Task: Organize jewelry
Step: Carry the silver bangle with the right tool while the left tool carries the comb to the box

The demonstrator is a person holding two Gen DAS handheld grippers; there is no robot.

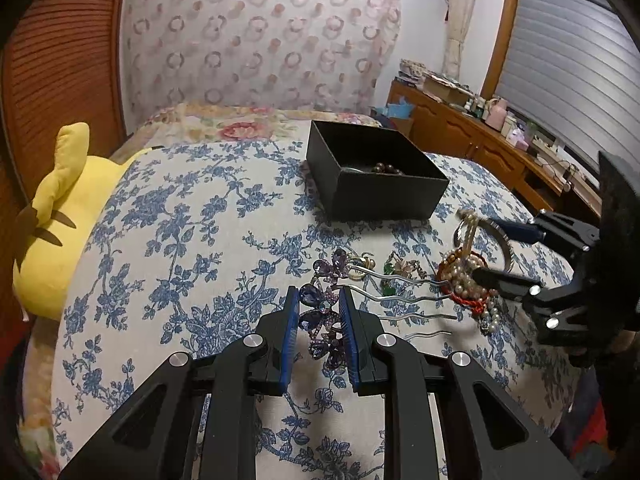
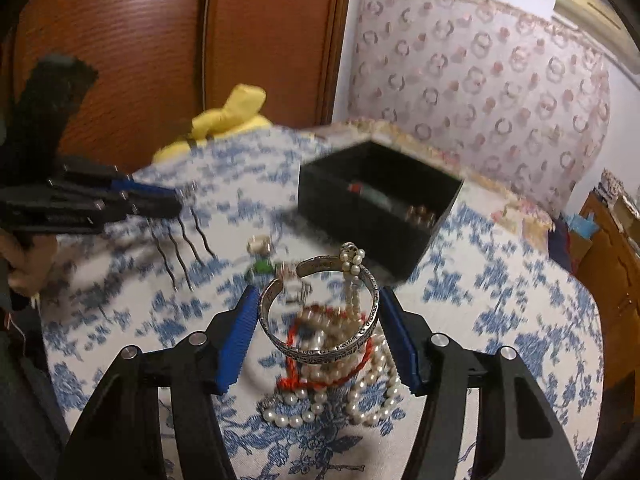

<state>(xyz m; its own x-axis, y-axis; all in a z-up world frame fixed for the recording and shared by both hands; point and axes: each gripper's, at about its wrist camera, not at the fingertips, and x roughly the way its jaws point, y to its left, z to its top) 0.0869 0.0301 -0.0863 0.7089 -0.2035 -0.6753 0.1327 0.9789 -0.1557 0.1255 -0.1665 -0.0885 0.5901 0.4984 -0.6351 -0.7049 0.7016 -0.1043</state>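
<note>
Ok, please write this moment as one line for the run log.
left gripper: shut on purple hair comb | right gripper: around silver bangle, grip unclear | black box: open, some jewelry inside

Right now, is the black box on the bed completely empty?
No, the black box already holds some jewelry: dark brown beads show inside it near the far wall.

Black box (image 1: 376, 176) blocks bedspread (image 1: 180, 220) (left clear).

A yellow plush toy (image 1: 60, 216) lies at the left edge of the blue floral bedspread (image 1: 192, 216), with a patterned curtain (image 1: 256, 36) behind and a cluttered wooden dresser (image 1: 472, 136) to the right.
</note>
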